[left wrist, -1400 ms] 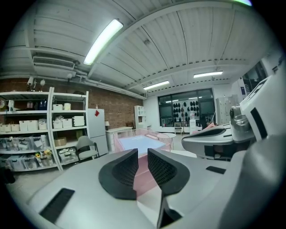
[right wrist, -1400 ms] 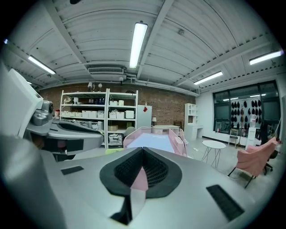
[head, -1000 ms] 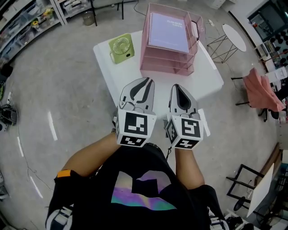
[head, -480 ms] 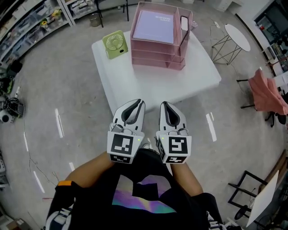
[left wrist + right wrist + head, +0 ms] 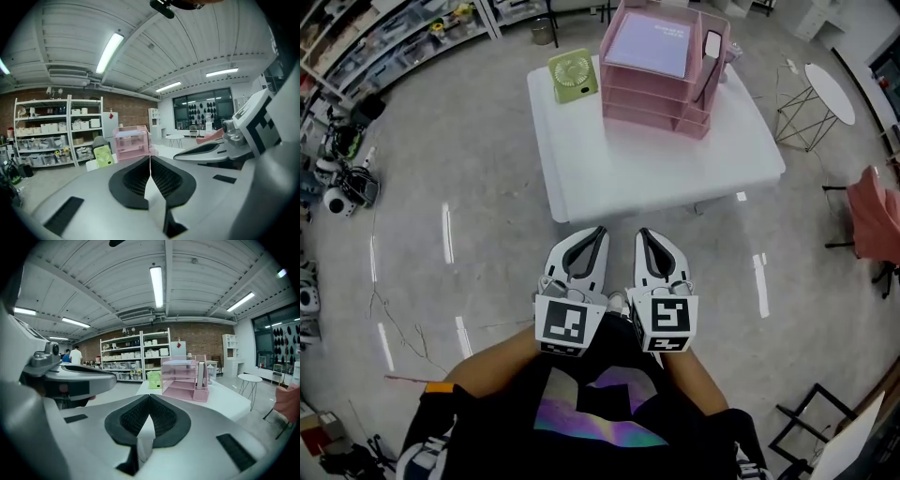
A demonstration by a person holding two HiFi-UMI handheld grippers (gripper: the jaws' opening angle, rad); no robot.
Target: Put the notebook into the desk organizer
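A lilac notebook [image 5: 653,43] lies flat on the top tier of the pink desk organizer [image 5: 661,94], which stands at the far side of the white table [image 5: 656,159]. The organizer [image 5: 183,379] also shows ahead in the right gripper view, and smaller as the organizer [image 5: 132,143] in the left gripper view. My left gripper [image 5: 598,231] and right gripper [image 5: 641,232] hang side by side close to my body, short of the table's near edge. Both are shut with nothing between the jaws.
A green desk fan [image 5: 574,75] stands on the table's far left corner. A round white side table [image 5: 830,92] and a chair with pink cloth [image 5: 876,216] are to the right. Shelving racks [image 5: 56,133] line the brick wall. Grey floor surrounds the table.
I have stepped back from the table, so both grippers now hang over the floor instead of the tabletop. The left jaws have closed fully. The notebook stays in the organizer.
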